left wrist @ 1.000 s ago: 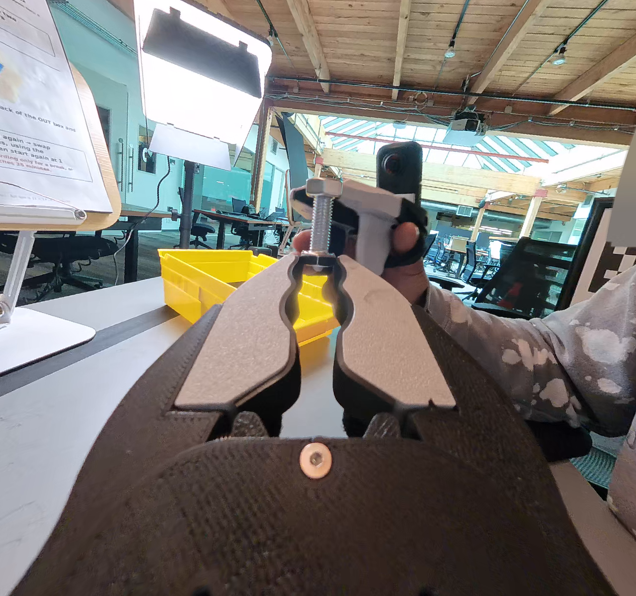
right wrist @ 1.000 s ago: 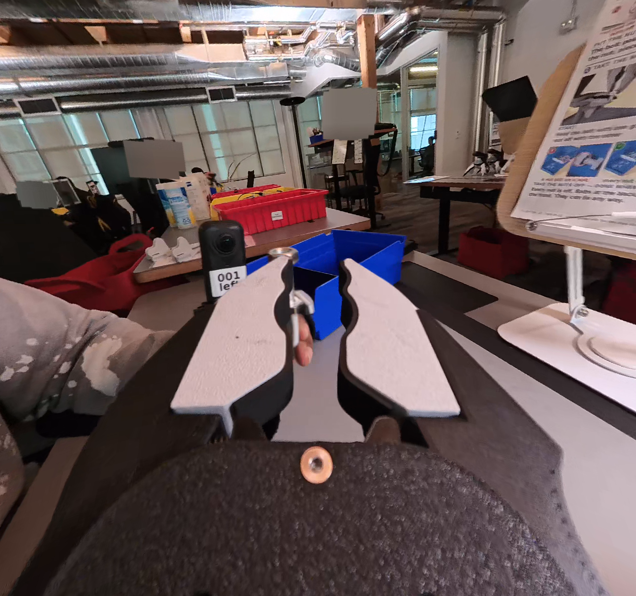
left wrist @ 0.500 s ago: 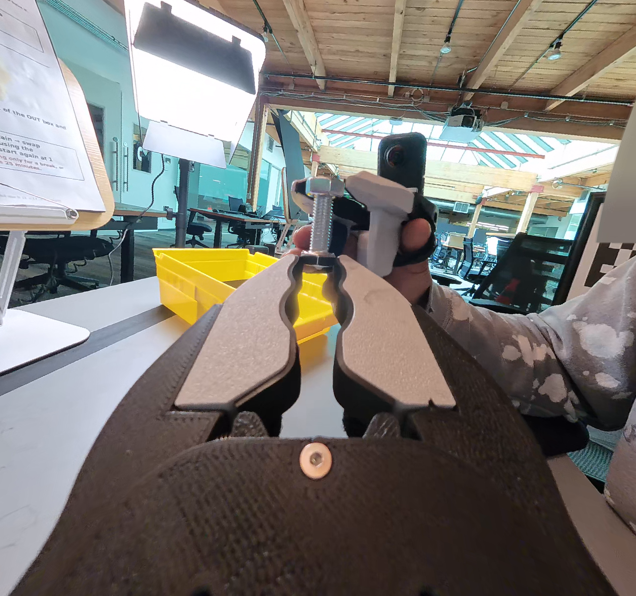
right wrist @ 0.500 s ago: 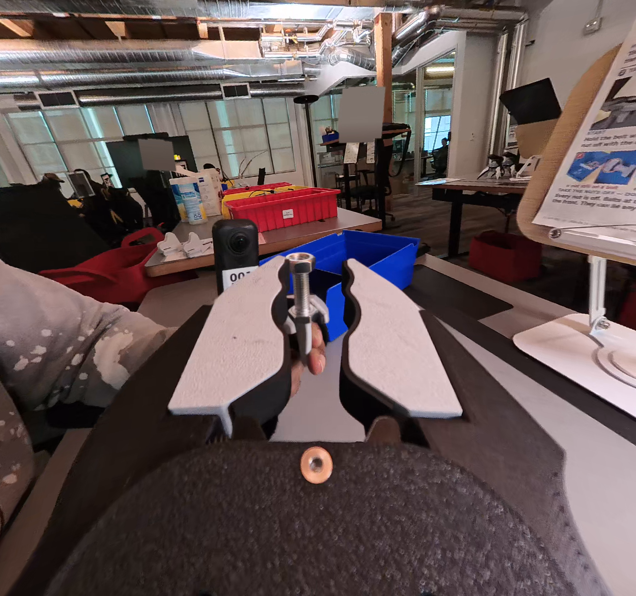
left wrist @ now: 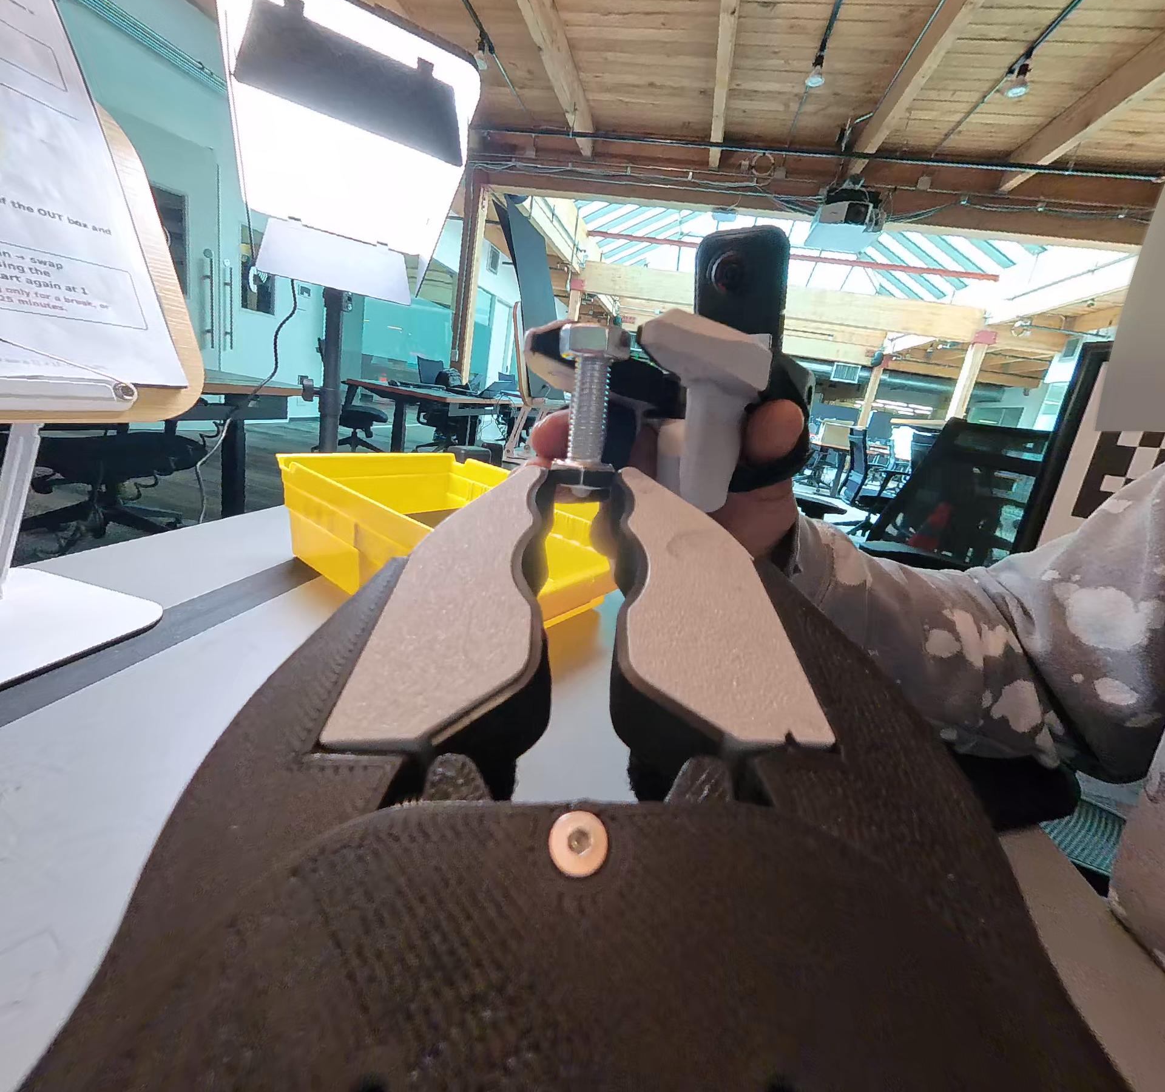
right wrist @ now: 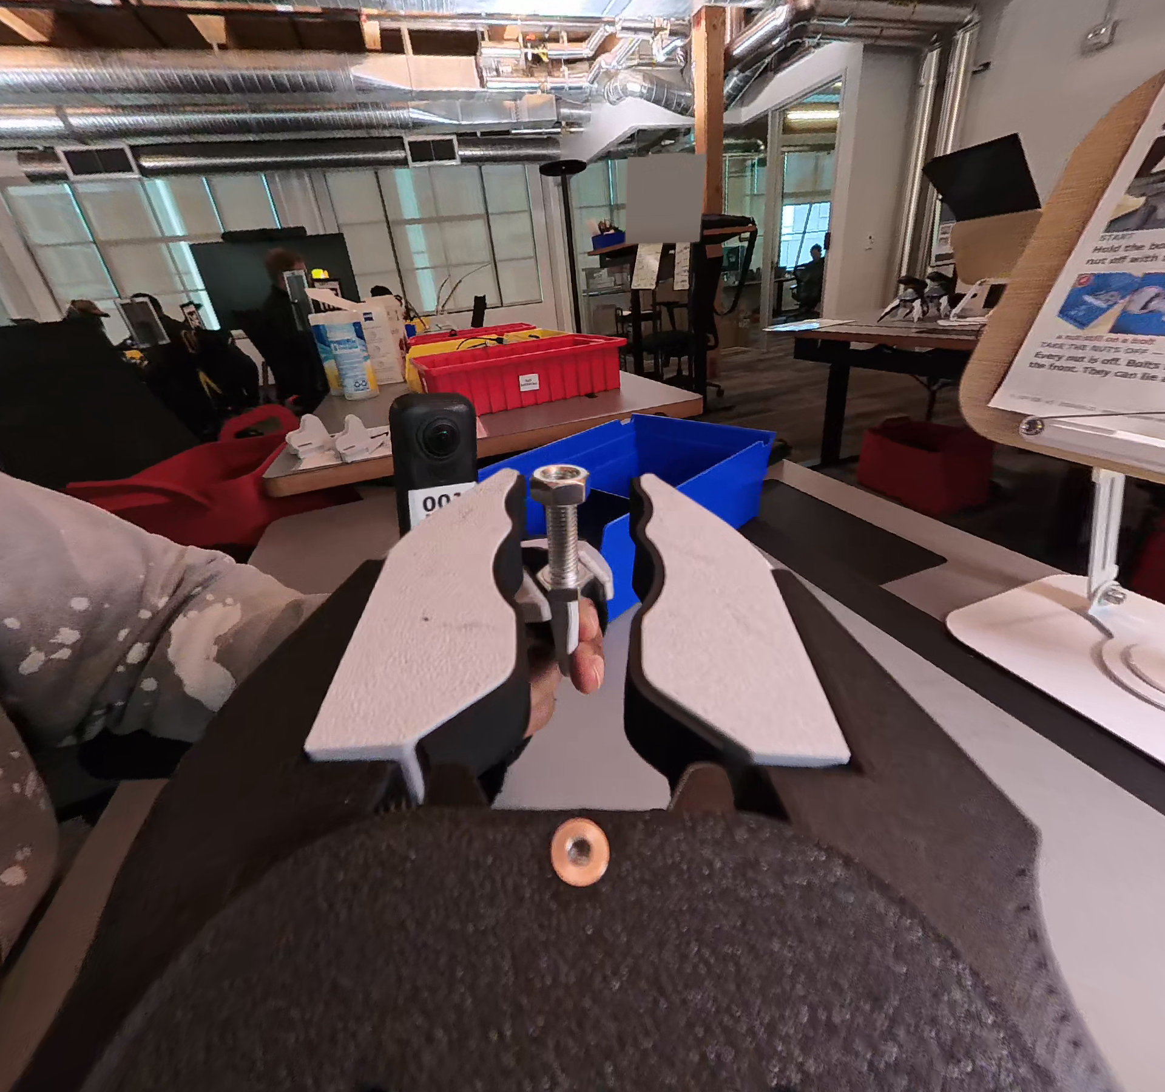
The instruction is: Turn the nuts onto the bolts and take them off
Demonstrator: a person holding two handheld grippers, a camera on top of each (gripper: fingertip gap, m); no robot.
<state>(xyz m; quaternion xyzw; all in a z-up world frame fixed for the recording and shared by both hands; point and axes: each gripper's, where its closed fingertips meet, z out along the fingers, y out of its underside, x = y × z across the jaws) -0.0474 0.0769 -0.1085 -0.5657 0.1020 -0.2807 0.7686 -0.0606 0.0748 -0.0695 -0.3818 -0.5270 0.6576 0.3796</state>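
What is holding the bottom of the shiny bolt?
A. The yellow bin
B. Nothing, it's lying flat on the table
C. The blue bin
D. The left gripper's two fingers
D: the left gripper has its fingertips closed on the lower end of the bolt, which stands upright in the air.

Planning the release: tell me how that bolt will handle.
The bolt looks solid steel: probably rigid, heavy for its size. Laid down, its round shank may roll until the hex ends catch. The jaws of the left gripper pinch only its lower hex, so it might pivot.
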